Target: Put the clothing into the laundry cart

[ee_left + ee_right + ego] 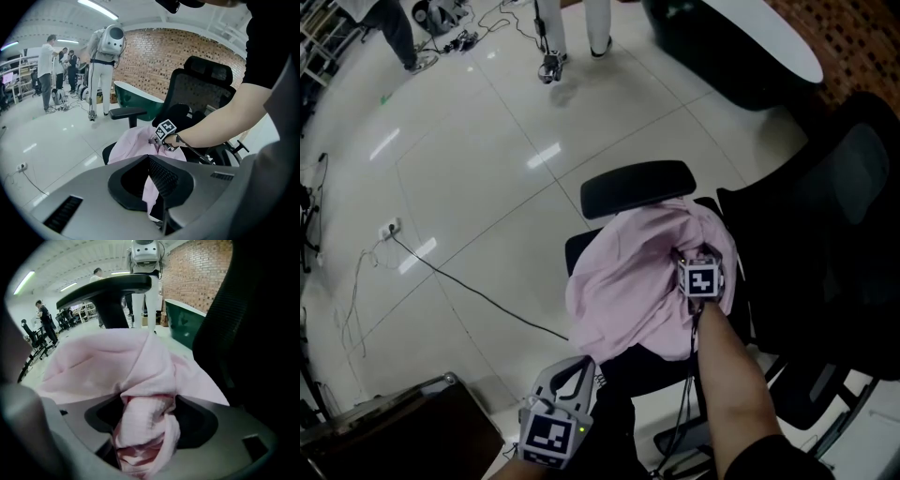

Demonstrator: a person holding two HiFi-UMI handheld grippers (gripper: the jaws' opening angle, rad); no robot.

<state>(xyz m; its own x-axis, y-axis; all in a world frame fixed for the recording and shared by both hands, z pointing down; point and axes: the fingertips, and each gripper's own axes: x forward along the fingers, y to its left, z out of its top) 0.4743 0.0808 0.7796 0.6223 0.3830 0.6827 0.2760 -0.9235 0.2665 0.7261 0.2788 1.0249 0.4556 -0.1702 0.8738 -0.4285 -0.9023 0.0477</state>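
A pink garment [628,281] lies heaped over the seat of a black office chair [637,187]. My right gripper [686,261] points steeply down into the heap's right side. In the right gripper view a bunched fold of the garment [145,423] fills the gap between the wide-set jaws of that gripper [145,432], and I see no pinch on it. My left gripper [572,370] hovers lower left of the chair, short of the cloth. Its jaws stand apart around nothing, and the garment [131,143] shows beyond them. The left gripper view also catches the right gripper [161,139] on the cloth.
A dark bin with a metal frame [403,422] sits at the lower left. A second black chair [834,225] stands close on the right. A cable [487,295] runs across the white floor. A dark green tub [136,96] and several people [47,70] are farther back.
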